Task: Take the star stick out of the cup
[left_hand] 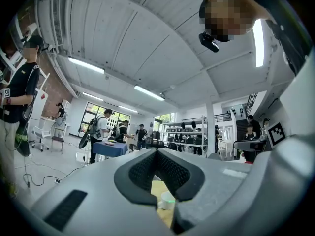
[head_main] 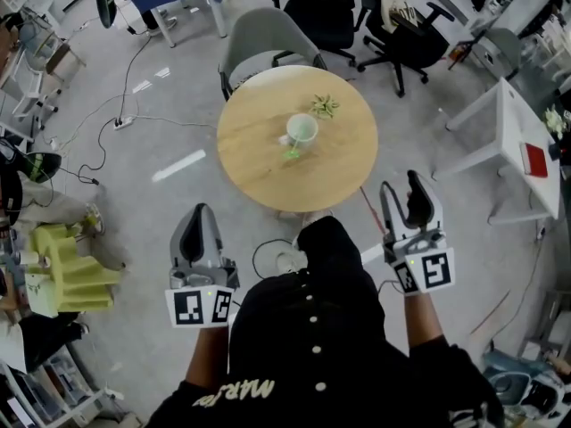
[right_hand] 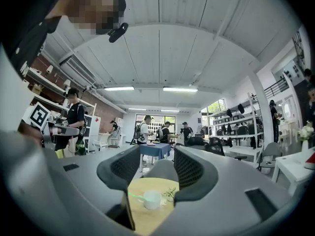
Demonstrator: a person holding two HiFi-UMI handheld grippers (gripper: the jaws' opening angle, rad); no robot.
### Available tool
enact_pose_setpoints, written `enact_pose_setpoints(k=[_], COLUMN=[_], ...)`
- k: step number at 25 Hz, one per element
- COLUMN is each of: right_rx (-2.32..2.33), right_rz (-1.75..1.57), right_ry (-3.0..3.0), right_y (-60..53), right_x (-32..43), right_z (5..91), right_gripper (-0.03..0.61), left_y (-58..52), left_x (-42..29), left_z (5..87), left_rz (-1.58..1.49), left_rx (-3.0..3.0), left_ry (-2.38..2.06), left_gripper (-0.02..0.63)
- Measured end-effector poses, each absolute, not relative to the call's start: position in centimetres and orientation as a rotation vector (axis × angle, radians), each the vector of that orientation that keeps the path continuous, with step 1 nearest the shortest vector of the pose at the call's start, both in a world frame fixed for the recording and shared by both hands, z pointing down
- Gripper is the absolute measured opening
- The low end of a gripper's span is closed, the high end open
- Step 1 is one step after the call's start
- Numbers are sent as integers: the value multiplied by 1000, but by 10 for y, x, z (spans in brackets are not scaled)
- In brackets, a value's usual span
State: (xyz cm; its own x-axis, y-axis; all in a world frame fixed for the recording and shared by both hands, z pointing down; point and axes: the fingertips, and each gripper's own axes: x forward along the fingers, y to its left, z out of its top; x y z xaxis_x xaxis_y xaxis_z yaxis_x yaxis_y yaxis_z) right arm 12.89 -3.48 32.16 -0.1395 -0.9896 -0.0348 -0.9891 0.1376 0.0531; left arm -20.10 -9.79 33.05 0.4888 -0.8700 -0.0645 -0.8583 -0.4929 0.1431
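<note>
Left gripper (head_main: 198, 219), fingers pressed together, and right gripper (head_main: 403, 205), fingers spread and empty, hang well short of the white cup (head_main: 302, 130). From that cup the green star stick (head_main: 293, 152) pokes out over the rim. The cup stands mid-tabletop (head_main: 259, 163), a small plant (head_main: 324, 106) just beyond it.

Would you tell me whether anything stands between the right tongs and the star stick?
Nothing visible does. The right tongs, open, hang short of the table; only bare tabletop lies before the cup holding the green stick. The small plant sits beyond the cup.
</note>
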Motion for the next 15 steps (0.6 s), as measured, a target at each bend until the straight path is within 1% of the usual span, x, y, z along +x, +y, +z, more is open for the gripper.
enact_pose_setpoints(k=[15], right_rx=[2007], right_rz=[-122], right_ry=[-2384], right_y=[-148], right_x=[162], right_z=[347], right_gripper=[206], left_y=[-199], left_x=[-163], left_z=[338], left_rz=[-190], left_rx=[2637], left_ry=[-1555], left_gripper=[3])
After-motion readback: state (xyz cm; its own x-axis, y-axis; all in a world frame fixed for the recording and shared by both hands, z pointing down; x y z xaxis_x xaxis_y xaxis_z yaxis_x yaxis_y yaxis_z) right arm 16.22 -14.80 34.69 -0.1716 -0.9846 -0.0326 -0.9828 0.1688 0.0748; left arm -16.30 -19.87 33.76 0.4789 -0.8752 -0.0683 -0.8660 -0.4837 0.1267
